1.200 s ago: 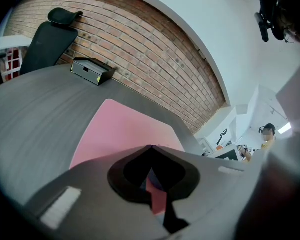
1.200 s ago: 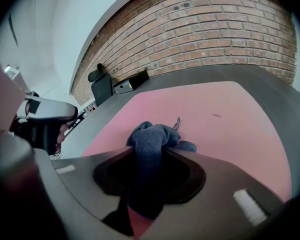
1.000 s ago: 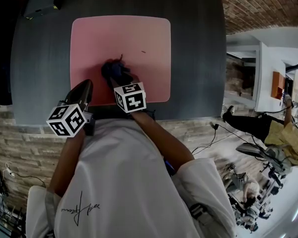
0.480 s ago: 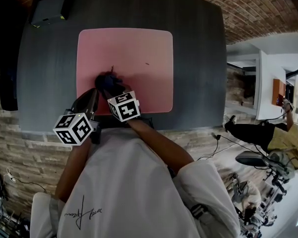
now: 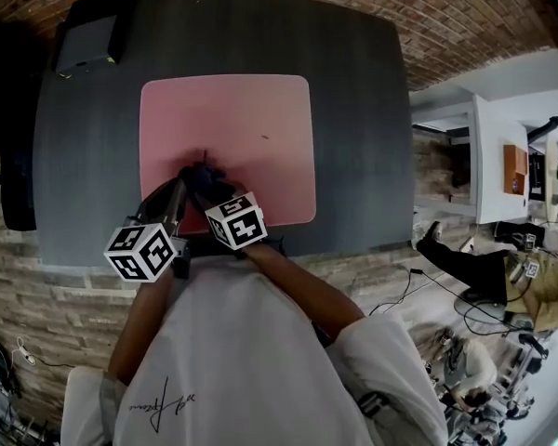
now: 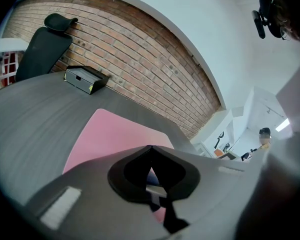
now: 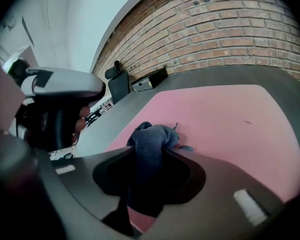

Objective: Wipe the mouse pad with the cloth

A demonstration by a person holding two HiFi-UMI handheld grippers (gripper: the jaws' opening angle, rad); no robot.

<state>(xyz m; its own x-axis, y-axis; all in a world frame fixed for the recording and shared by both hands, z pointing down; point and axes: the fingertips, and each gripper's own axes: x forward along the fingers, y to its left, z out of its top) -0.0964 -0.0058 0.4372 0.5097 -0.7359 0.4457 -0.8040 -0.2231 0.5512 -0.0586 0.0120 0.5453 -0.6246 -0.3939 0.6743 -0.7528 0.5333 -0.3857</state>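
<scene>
The pink mouse pad (image 5: pixel 242 119) lies flat on the dark grey table (image 5: pixel 363 110). A dark blue cloth (image 5: pixel 199 174) sits bunched on the pad's near left part, with my right gripper (image 5: pixel 205 187) shut on it. In the right gripper view the cloth (image 7: pixel 151 138) bulges out between the jaws and rests on the pad (image 7: pixel 225 119). My left gripper (image 5: pixel 174 193) hovers just left of the cloth over the pad's near edge. Its jaws meet at the tips (image 6: pixel 150 147), shut with nothing between them. A small dark speck (image 5: pixel 264 138) lies on the pad.
A black box (image 5: pixel 86 35) stands at the table's far left corner, also in the left gripper view (image 6: pixel 85 79). A black office chair (image 6: pixel 45 41) stands by the brick wall. The table's near edge (image 5: pixel 353 244) runs just before the person's body.
My right gripper has dragged the cloth leftward across the pad's near part. The left gripper has stayed beside it, shut.
</scene>
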